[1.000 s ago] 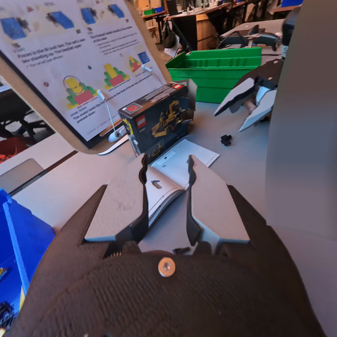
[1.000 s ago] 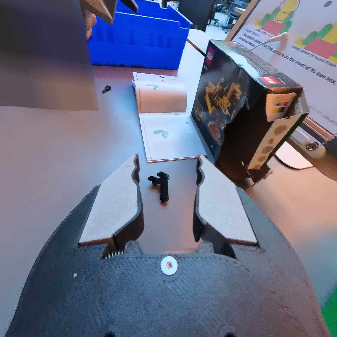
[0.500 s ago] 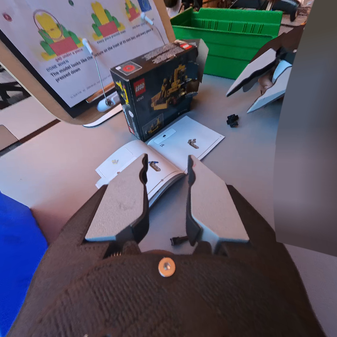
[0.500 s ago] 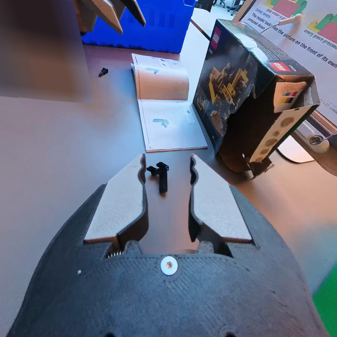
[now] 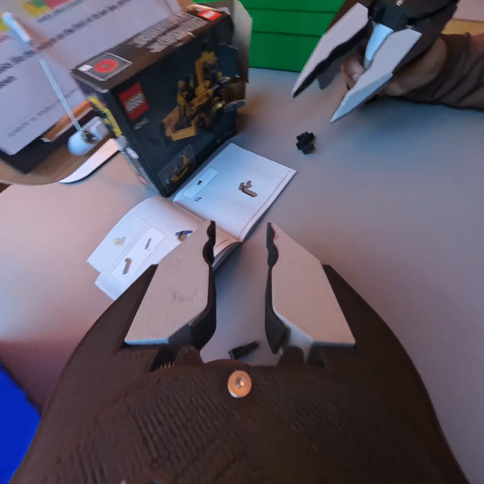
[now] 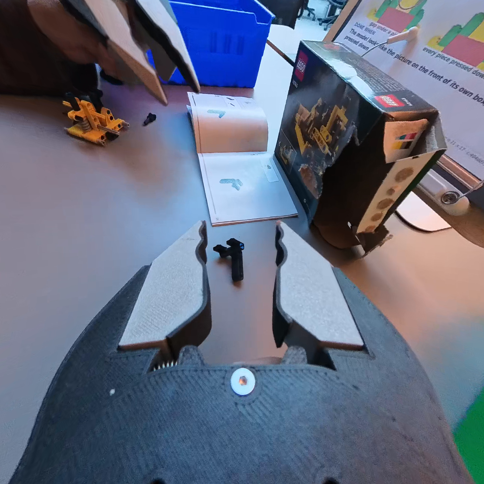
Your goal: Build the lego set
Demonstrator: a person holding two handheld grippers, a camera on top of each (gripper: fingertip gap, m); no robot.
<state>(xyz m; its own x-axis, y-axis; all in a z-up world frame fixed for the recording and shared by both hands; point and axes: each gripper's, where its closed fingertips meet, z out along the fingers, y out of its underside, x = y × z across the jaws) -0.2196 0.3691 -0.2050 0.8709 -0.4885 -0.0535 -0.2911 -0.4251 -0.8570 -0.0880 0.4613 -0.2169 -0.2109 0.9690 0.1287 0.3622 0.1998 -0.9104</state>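
Right claw (image 6: 241, 230) hangs wide open over the black angled piece (image 6: 233, 255), which lies on the tabletop (image 6: 104, 209) just off the instruction booklet (image 6: 243, 180). Left claw (image 5: 239, 235) gapes empty too. Light, rigid, probably slippery; best pinched across its straight stem.

The black cardboard box (image 6: 327, 125) standing on the table carries a red square brand logo (image 5: 133, 100) on its front, another on its top edge, small white print and a short number beneath. The white poster board (image 6: 432, 60) behind it bears lines of dark print under coloured brick drawings. The open white paper booklet (image 6: 248, 188) shows small step and page numbers
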